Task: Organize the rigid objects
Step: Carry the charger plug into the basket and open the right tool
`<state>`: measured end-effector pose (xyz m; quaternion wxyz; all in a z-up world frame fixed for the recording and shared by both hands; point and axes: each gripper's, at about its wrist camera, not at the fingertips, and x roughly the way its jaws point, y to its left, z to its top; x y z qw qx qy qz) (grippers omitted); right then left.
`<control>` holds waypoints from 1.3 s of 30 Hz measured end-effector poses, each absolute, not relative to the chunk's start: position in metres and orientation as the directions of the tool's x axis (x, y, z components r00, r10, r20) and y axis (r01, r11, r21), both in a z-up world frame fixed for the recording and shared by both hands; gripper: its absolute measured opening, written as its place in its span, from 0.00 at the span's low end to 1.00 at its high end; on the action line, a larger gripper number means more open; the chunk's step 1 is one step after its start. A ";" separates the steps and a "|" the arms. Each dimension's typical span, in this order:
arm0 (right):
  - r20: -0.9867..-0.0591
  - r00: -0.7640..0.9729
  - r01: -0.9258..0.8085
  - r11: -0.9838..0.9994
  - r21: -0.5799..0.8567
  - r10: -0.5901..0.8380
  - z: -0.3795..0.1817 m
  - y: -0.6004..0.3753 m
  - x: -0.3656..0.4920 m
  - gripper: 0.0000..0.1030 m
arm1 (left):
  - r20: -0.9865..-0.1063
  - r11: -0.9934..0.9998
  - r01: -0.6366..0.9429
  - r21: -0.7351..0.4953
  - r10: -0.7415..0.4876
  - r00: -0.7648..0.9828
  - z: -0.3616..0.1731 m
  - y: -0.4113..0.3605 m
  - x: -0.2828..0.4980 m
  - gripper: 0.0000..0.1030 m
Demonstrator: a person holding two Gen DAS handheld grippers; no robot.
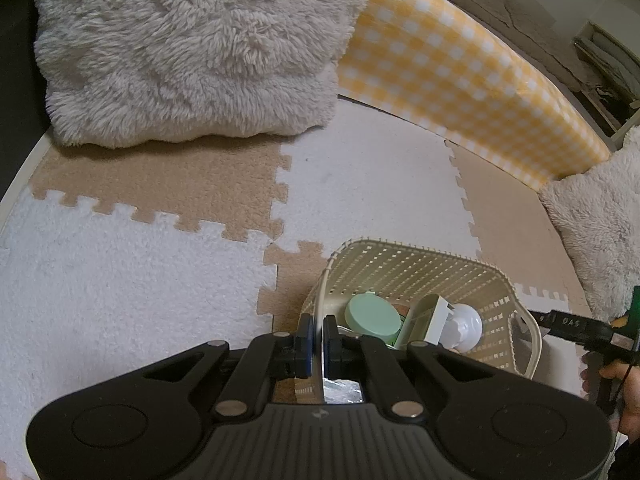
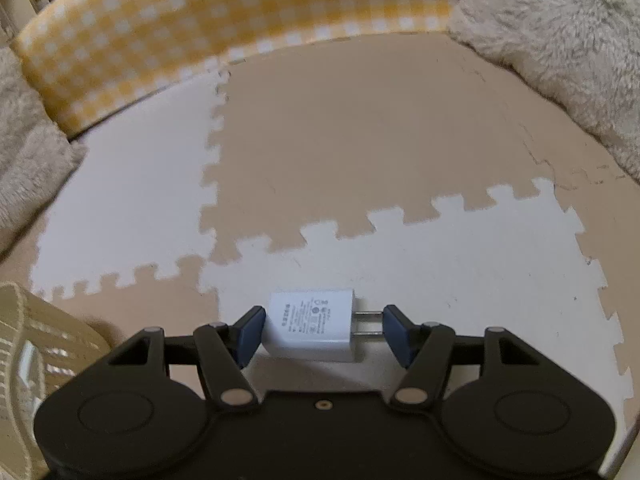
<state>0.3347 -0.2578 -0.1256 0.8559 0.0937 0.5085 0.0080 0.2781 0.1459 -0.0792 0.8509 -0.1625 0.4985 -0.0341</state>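
A cream slatted basket (image 1: 420, 268) stands on the foam mat. Inside it lie a round green lid (image 1: 372, 316), a green and white box (image 1: 424, 322) and a white bulb-shaped object (image 1: 464, 326). My left gripper (image 1: 319, 336) is shut on the basket's near rim, which runs between its blue pads. In the right wrist view a white charger plug (image 2: 310, 326) lies flat on a white mat tile, prongs to the right. My right gripper (image 2: 324, 334) straddles it lengthwise: one pad touches the body's left end, the other meets the prong tips. The basket's corner (image 2: 36, 340) shows at lower left.
Beige and white puzzle mat tiles (image 2: 360, 140) cover the floor. A yellow checked bumper (image 1: 460, 80) borders the far side. Fluffy cream cushions (image 1: 192, 48) (image 2: 560, 40) lie at the back corners. A person's hand (image 1: 612, 376) holds a black tool at the left wrist view's right edge.
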 end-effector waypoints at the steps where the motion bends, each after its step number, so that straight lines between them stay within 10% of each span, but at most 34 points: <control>1: -0.861 0.495 0.080 0.981 0.178 0.116 -0.122 -0.258 0.334 0.63 | -0.837 0.945 -0.104 -0.310 -0.220 0.501 -0.079 0.146 0.278 0.04; 20: -0.656 0.595 -0.340 0.885 0.318 0.465 -0.033 -0.162 0.286 0.63 | -0.838 0.947 -0.100 -0.305 -0.218 0.501 -0.078 0.145 0.279 0.04; 39: -0.817 0.357 -0.765 0.643 0.022 0.453 -0.077 0.003 0.276 0.63 | -0.831 0.941 -0.099 -0.324 -0.233 0.505 -0.078 0.148 0.279 0.04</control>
